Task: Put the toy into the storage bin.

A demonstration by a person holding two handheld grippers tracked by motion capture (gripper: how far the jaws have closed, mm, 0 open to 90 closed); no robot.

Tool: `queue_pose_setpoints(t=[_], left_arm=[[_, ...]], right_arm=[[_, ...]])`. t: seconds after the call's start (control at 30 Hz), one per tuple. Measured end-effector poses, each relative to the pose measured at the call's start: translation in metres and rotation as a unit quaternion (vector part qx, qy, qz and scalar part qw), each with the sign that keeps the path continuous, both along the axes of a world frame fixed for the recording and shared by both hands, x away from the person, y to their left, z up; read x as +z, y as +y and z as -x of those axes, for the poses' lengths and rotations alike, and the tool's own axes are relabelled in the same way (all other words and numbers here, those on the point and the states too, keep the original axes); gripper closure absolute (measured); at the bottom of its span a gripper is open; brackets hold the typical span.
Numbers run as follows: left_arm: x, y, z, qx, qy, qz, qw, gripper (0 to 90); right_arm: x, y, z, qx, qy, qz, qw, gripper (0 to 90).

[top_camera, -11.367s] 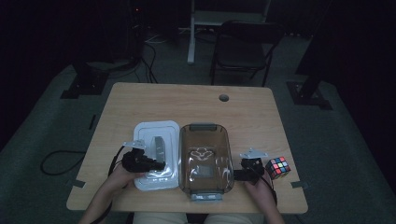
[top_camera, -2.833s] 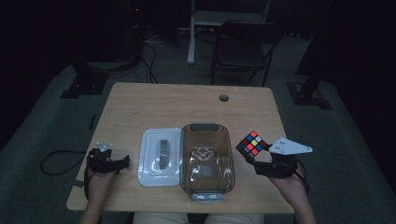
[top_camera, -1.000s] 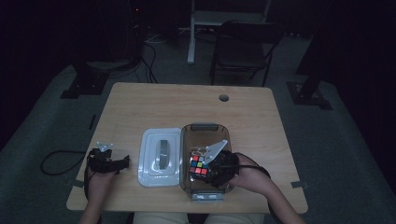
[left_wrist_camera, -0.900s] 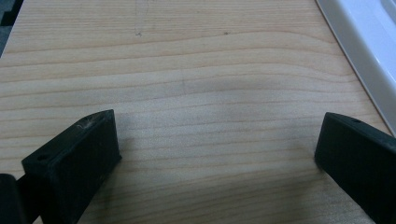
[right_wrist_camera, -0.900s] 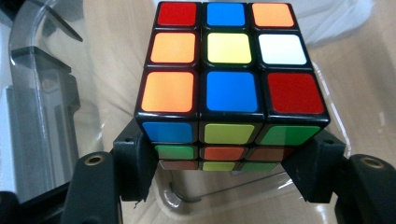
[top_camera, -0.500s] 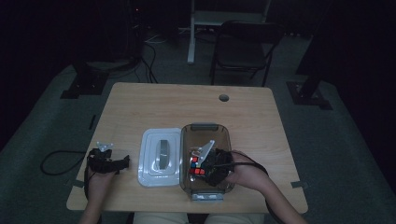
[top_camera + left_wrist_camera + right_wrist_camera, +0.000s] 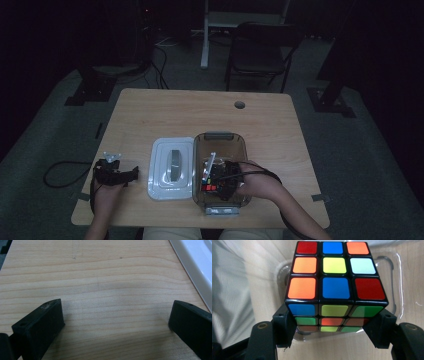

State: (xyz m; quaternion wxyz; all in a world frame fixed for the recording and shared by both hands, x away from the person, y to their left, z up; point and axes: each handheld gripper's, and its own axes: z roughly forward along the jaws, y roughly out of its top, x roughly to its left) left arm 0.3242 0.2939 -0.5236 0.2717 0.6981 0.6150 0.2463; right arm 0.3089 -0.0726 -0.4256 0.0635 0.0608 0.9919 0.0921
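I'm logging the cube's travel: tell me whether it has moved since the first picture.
Yes. The puzzle cube, clamped in the right gripper, has gone from the table right of the clear container leftward into it.

Bench (image 7: 165,112): pale wood top, rounded corners, grain running side to side; a round cable hole (image 7: 239,105) near the far edge. Lying directly on it, near the front: a white lid (image 7: 171,168), flat, and just beside it to the right a clear brownish container (image 7: 222,145), its long side against the lid's edge.
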Motion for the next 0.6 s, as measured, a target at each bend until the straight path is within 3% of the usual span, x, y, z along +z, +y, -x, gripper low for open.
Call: queue_pose_setpoints(t=[0.37, 0.6], left_arm=[[0.0, 0.0, 0.0, 0.0, 0.0, 0.0, 1.0, 0.6], [0.0, 0.0, 0.0, 0.0, 0.0, 0.0, 1.0, 0.6]], right_arm=[[-0.0071, 0.0077, 0.0005, 0.017, 0.012, 0.039, 0.999, 34.0], [-0.0068, 0.0104, 0.0017, 0.02, 0.014, 0.047, 0.9986, 34.0]])
